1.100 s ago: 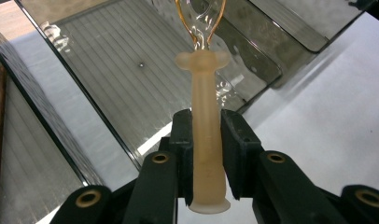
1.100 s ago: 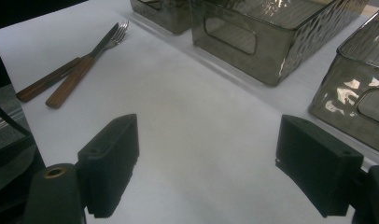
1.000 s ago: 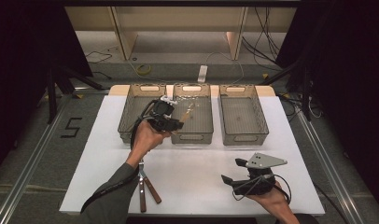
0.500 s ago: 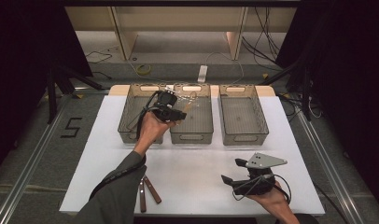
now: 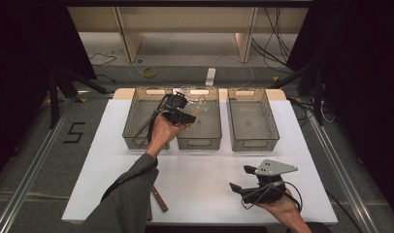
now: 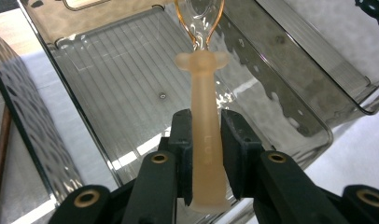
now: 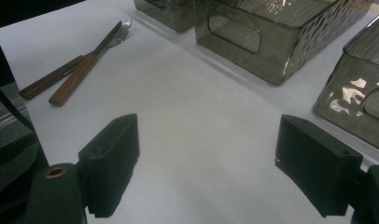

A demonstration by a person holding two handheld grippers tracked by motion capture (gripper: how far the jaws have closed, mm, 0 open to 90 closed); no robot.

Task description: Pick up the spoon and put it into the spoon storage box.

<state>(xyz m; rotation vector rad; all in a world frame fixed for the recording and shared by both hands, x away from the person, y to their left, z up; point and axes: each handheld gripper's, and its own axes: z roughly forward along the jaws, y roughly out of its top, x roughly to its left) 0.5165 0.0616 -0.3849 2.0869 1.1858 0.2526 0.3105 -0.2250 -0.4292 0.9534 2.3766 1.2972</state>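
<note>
At far left on the white table (image 5: 103, 165) we see a wooden-handled knife (image 7: 68, 65) and fork (image 7: 87, 65) lying side by side, touching, near the front edge by the person's left sleeve. Next, three smoky clear bins in a row at the back: left bin (image 5: 137, 119), middle bin (image 5: 207, 128), right bin (image 5: 251, 121). The left gripper (image 5: 180, 110) hangs over the wall between left and middle bins, jaws clenched on a translucent peach spoon (image 6: 205, 135); we see the pads pressing its handle from both sides, with the handle end toward the camera. The spoon's clear amber-rimmed bowl end points away, above the middle bin floor, not touching it. Farther right, the right gripper (image 5: 251, 180) sits low over the bare table near the front edge, jaws released and wide apart, nothing between them.
</note>
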